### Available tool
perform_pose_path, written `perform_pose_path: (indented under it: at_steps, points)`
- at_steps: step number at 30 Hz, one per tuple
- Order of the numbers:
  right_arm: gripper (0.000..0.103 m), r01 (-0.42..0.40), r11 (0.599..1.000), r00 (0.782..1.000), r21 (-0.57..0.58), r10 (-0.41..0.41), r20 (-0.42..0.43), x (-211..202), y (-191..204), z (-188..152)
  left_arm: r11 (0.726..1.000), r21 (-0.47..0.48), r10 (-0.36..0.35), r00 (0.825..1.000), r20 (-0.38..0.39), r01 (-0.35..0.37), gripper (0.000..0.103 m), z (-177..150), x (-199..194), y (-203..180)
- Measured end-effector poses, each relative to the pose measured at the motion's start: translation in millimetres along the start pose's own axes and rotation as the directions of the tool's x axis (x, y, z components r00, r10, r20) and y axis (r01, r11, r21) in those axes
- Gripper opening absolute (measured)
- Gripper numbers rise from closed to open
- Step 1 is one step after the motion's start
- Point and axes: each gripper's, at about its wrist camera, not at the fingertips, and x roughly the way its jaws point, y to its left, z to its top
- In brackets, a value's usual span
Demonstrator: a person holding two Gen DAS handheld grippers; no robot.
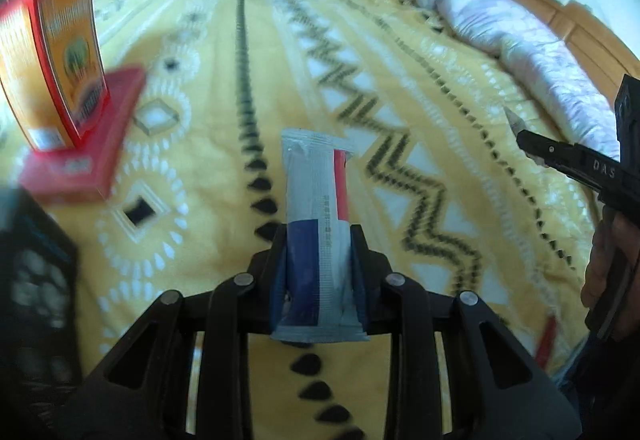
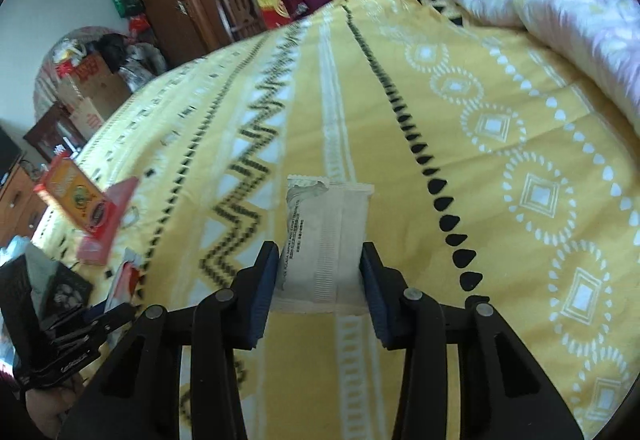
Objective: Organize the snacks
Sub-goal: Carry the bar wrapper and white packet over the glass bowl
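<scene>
1. At the centre of the left wrist view: one grey, blue and red snack bar (image 1: pixel 320 240), long axis running up the frame, clamped at its lower half by the left gripper (image 1: pixel 319 260), jaws narrow and pressing its sides.
2. At the centre of the right wrist view: one pale snack packet (image 2: pixel 326 240), printed seam facing up, standing between the blue pads (image 2: pixel 262 292) of the right gripper (image 2: pixel 320 280); the left pad touched it, but whether the right pad pressed it could not be told.
3. Beneath both: yellow patterned bedspread (image 1: pixel 400 200).
4. At upper left of the left wrist view: orange and red box (image 1: pixel 60 52), upright, blurred, set on a flat red box (image 1: pixel 88 160).
5. At upper right: rolled lilac quilt (image 1: pixel 500 20), along the bedspread's edge.
</scene>
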Motion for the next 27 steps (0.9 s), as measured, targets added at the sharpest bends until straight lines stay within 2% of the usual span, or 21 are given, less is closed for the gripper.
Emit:
perform_pose_path:
  at_steps: [3,8,14,20,23,26,27]
  points:
    - [0.045,-0.039,0.998,0.998,-0.045,0.041,0.04,-28,26,4,1.0,0.019,0.018,0.999,0.043,-0.019,0.028,13,-31,-4]
    - [0.045,-0.111,0.987,0.989,-0.12,0.122,0.088,-65,79,17,0.997,-0.025,0.081,0.99,0.113,-0.079,0.028,28,-95,16]
    - [0.045,-0.228,0.945,0.957,-0.233,0.262,0.126,-102,171,31,0.977,-0.129,0.192,0.959,0.208,-0.167,0.028,29,-179,69]
    - [0.045,-0.342,0.874,0.916,-0.346,0.392,0.086,-118,273,31,0.923,-0.283,0.334,0.908,0.252,-0.261,0.028,12,-252,142]
    - [0.045,-0.403,0.824,0.889,-0.399,0.457,0.046,-123,331,25,0.883,-0.356,0.407,0.878,0.254,-0.306,0.028,1,-282,179]
    - [0.045,-0.474,0.763,0.852,-0.439,0.523,-0.011,-127,394,14,0.83,-0.422,0.487,0.842,0.23,-0.365,0.028,-14,-306,218]
    - [0.045,-0.49,0.749,0.843,-0.446,0.537,-0.026,-126,409,10,0.815,-0.441,0.504,0.836,0.217,-0.377,0.028,-20,-311,230]
